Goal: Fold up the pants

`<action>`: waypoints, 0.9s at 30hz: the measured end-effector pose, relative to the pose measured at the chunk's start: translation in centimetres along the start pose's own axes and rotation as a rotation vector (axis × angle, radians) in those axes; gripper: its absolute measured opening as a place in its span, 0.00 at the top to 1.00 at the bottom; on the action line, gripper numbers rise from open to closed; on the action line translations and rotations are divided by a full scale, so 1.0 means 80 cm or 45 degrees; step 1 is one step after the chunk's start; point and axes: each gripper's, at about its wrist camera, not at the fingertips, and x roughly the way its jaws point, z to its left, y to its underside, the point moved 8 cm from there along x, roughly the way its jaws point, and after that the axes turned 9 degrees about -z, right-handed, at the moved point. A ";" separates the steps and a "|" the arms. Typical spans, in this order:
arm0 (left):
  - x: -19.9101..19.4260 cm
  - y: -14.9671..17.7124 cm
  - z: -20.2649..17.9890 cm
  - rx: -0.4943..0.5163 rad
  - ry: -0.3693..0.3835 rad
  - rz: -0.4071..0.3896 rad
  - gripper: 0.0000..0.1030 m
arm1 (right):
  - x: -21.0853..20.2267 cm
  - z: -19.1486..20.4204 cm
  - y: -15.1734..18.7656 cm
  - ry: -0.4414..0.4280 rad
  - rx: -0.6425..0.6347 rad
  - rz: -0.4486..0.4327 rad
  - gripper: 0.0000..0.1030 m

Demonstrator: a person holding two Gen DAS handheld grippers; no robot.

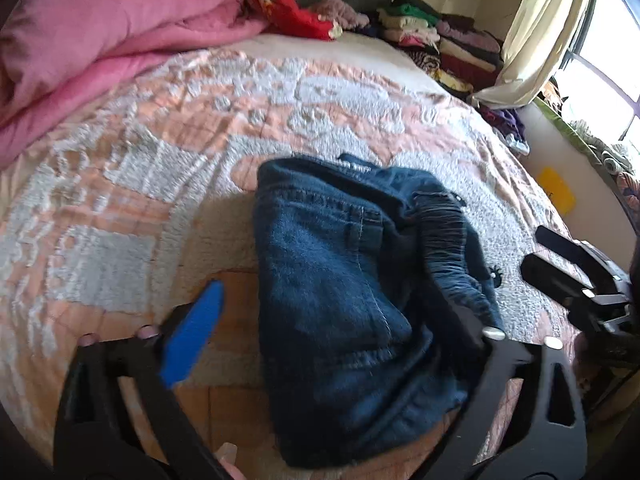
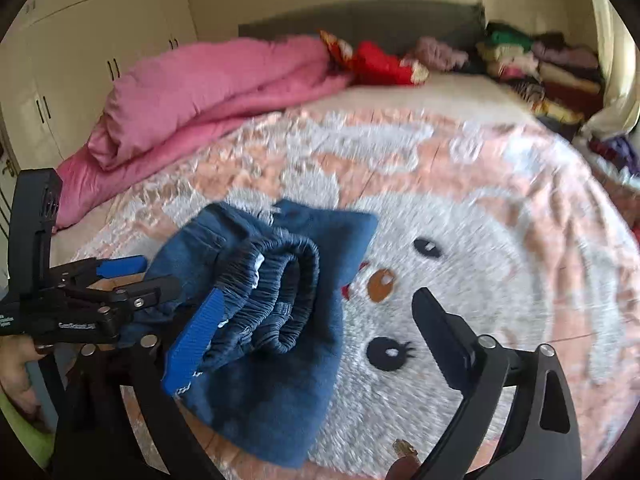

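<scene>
The dark blue pants (image 1: pixel 344 288) lie folded in a compact bundle on the pink and white bed blanket (image 1: pixel 160 160). Their elastic waistband (image 2: pixel 288 280) shows in stacked layers on the right-hand side. My left gripper (image 1: pixel 332 328) stands open astride the bundle, its blue pad (image 1: pixel 196 336) clear of the cloth on the left. My right gripper (image 2: pixel 320 340) is also open, its blue pad (image 2: pixel 196 344) beside the waistband and its black finger over the blanket (image 2: pixel 480 240). Each gripper appears in the other view: the right gripper (image 1: pixel 548 258) right of the pants (image 2: pixel 280 380), the left gripper (image 2: pixel 148 276) to their left.
A pink duvet (image 1: pixel 100 40) is heaped at the back left. Red clothing (image 1: pixel 300 16) and stacks of folded clothes (image 1: pixel 448 44) line the head of the bed. A curtain (image 1: pixel 536 32) and window are at the right, white wardrobes (image 2: pixel 80 40) at the left.
</scene>
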 end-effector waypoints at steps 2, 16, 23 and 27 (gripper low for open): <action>-0.017 -0.003 -0.002 0.007 -0.001 -0.031 0.10 | -0.022 0.002 -0.006 0.014 -0.022 -0.045 0.05; -0.110 0.004 -0.010 0.040 -0.022 -0.154 0.09 | -0.107 0.016 0.001 0.063 -0.062 -0.146 0.05; -0.134 0.028 -0.009 0.050 -0.033 -0.147 0.09 | -0.130 0.019 0.019 0.088 -0.082 -0.130 0.05; -0.142 0.039 -0.005 0.052 -0.047 -0.140 0.09 | -0.144 0.020 0.024 0.098 -0.077 -0.133 0.05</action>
